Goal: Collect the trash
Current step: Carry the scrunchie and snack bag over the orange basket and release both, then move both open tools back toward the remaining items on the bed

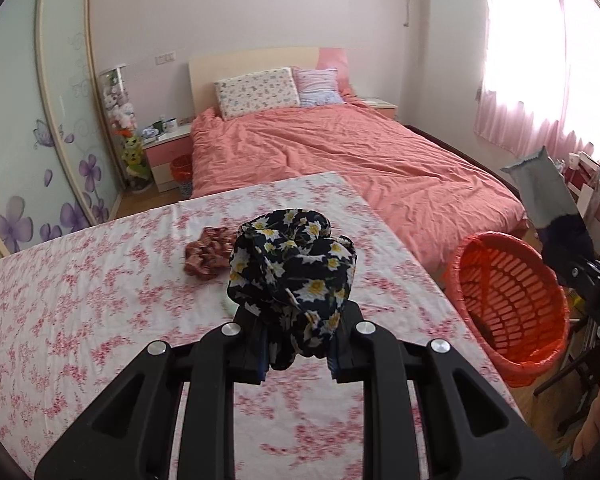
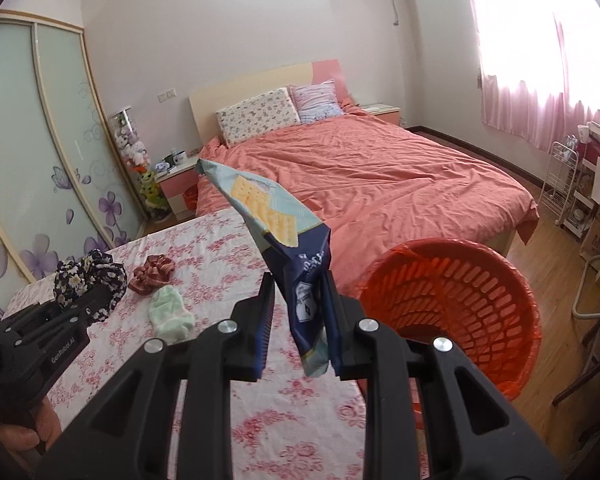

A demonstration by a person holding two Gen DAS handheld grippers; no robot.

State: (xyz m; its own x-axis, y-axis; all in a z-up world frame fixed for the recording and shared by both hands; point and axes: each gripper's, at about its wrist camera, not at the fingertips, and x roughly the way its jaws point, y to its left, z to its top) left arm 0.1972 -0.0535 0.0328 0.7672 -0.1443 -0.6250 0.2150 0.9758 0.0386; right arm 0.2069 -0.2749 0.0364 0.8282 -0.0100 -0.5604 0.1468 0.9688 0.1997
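A: Right tongs are clenched on the crumpled blue-and-pale cracker wrapper; its long axis runs up and away from them.

B: And the left tongs?

A: Gripping a black daisy-print fabric scrunchie over the pink floral-clothed bench; the orange slatted plastic bin sits just right of the wrapper (the right hand looks nearer).

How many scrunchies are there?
2. The black daisy scrunchie is held in the left gripper; the reddish striped scrunchie lies on the flowery table behind it. More could be hidden.
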